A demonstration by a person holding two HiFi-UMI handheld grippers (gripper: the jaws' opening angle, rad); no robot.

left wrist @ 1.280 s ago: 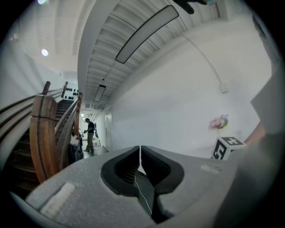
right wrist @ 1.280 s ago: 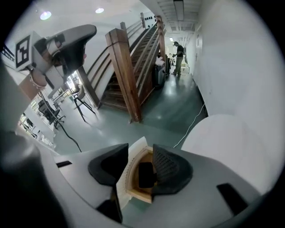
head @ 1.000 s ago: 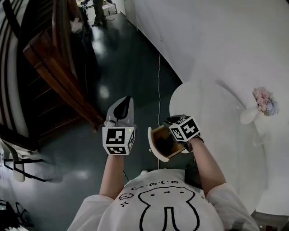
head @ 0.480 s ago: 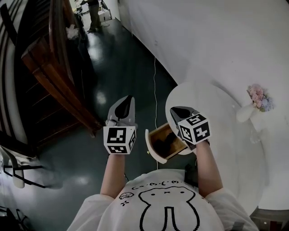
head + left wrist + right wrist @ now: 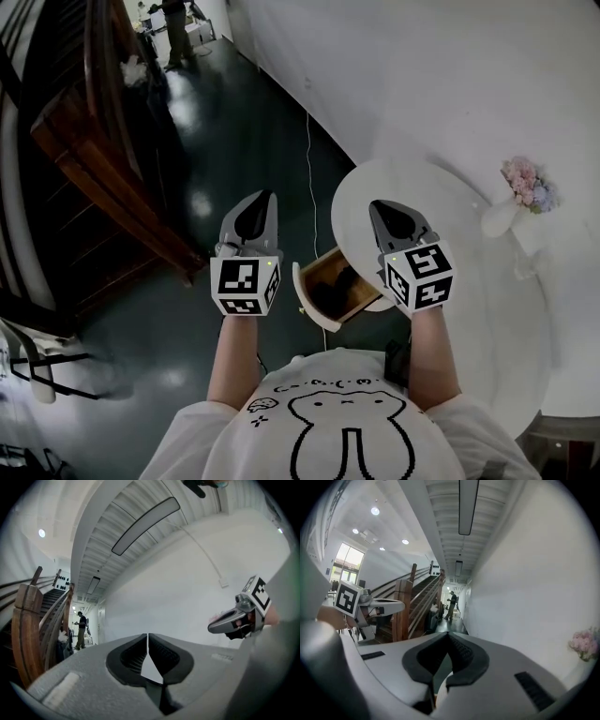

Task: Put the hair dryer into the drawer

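In the head view an open drawer (image 5: pixel 314 305) with a wooden inside sticks out from under the round white table (image 5: pixel 459 253). A dark shape in it looks like the hair dryer (image 5: pixel 346 279). My right gripper (image 5: pixel 395 217) is above the table edge, just right of the drawer, shut and empty. To the drawer's left, my left gripper (image 5: pixel 255 217) is over the dark floor, also shut and empty. Each gripper view shows its own pads meeting, left gripper (image 5: pixel 148 637) and right gripper (image 5: pixel 446 637), with the other gripper off to the side.
A wooden staircase (image 5: pixel 103 178) runs along the left. A thin cord (image 5: pixel 307 159) hangs down the white wall to the floor. A vase of flowers (image 5: pixel 523 183) stands on the table's far side. A person (image 5: pixel 173 28) stands far down the hall.
My right gripper has lifted out of the drawer, tilted up from pointing down to about level, and shut. The left gripper drifted slightly up. The dark shape stays in the drawer.
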